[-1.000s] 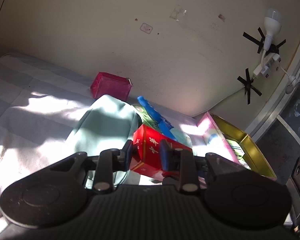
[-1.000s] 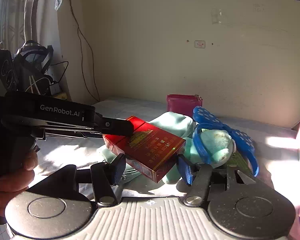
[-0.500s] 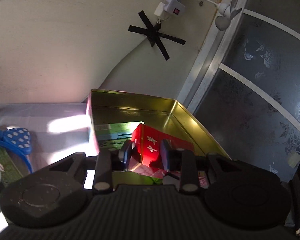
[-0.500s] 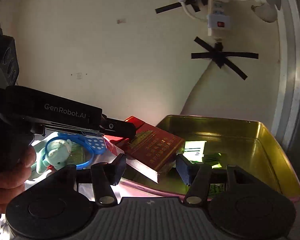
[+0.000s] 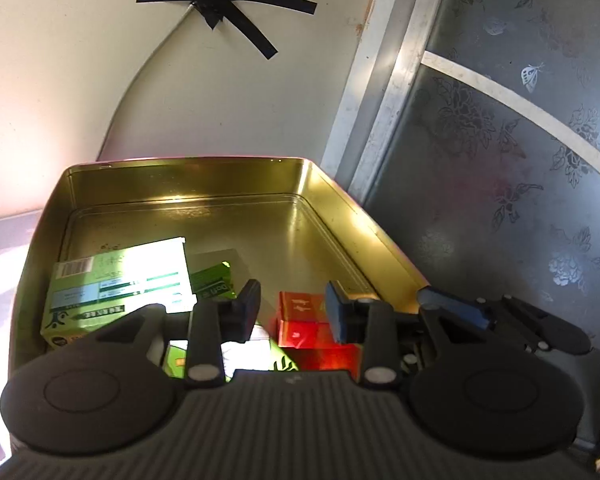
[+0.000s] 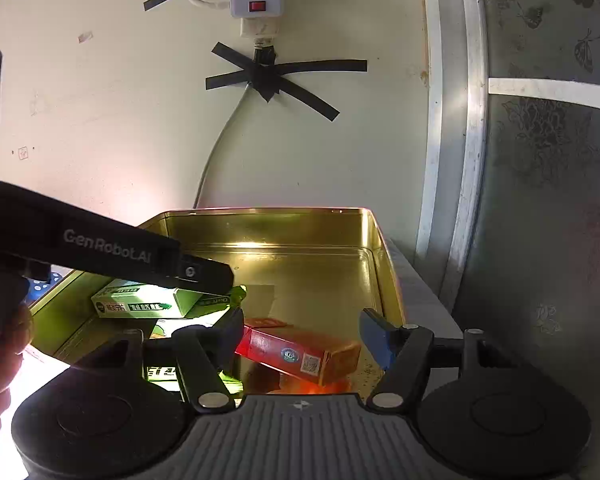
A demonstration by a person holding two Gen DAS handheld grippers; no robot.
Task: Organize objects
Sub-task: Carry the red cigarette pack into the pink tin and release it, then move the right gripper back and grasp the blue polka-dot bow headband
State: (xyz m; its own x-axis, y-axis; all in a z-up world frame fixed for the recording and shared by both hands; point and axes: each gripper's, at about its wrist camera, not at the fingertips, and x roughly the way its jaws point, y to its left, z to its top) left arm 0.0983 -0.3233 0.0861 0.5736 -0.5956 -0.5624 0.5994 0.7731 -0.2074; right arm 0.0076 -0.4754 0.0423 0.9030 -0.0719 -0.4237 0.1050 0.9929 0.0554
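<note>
Two grippers were over the shallow gold metal tin, both with jaws opening. The flat red cardboard carton lay between the right gripper pads, no longer pinched as far as the view showed, low in the tin's near end beside the green-and-white box. The left gripper fingers also stood clear of the carton's end. Judgement: spread fully before lifting, withdraw straight, avoid dragging it. Its long axis ran crosswise, left to right, slightly tilted, barcode end toward the right wall.
</note>
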